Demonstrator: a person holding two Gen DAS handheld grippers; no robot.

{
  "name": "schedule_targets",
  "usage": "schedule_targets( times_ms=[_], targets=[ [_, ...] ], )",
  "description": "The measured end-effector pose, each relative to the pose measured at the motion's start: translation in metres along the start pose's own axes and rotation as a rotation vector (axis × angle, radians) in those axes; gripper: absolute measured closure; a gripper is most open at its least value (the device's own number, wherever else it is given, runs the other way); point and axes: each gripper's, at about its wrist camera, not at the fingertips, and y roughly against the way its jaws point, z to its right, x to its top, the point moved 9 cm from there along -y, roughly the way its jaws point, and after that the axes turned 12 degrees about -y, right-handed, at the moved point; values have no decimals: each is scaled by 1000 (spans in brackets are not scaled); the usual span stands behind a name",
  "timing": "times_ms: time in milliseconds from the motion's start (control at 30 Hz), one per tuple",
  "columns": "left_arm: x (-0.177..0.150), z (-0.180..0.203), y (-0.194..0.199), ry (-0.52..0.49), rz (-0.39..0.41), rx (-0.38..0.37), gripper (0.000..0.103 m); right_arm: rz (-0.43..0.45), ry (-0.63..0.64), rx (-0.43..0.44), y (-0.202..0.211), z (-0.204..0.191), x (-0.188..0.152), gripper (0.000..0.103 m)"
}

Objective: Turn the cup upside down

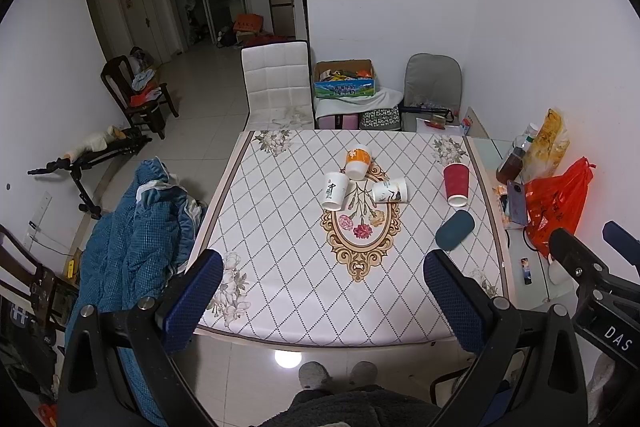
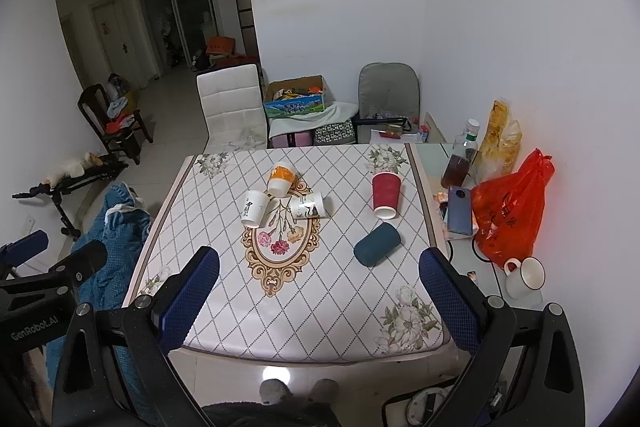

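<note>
Both tongs gape wide and hold nothing, raised over the desk's [image 2: 224, 307] near edge. The teal cup [image 2: 377, 244] lies on its side nearest the right tongs [image 2: 318, 301], its mouth probably facing far-right; left tongs [image 1: 322, 301] hang farther off.

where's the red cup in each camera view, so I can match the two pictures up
Left wrist view: the red cup stands right of centre, near the table's right edge, just beyond the dark teal cup.
Right wrist view: the red cup is nearer the middle, slightly right, beyond the teal cup.
Shared landmark: the orange plastic bag to its right.
</note>
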Motion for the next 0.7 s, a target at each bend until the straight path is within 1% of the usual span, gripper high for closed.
schedule_targets(
  times_ms=[167,300,333,367,433,500,567,700],
  targets=[
    [11,5,-2,14,-14,5,0,-6,0,10,-11,5,1,1],
    [17,12,-16,36,-31,23,0,-27,-7,13,-30,15,4,1],
    [16,15,-21,40,-35,34,0,-33,-9,12,-36,18,4,1],
    [5,17,-34,45,-44,40,0,-43,-12,10,-44,21,4,1],
    [4,17,-47,59,-61,53,0,-69,-16,5,-60,28,2,1],
    [4,16,-62,59,-79,84,0,-96,-18,1,-79,33,0,1],
    [0,12,-76,60,-95,106,0,-122,-13,-6,-98,37,-5,1],
    [-6,6,-111,60,-155,133,0,-191,-16,-33,-143,46,-22,1]
  ],
)
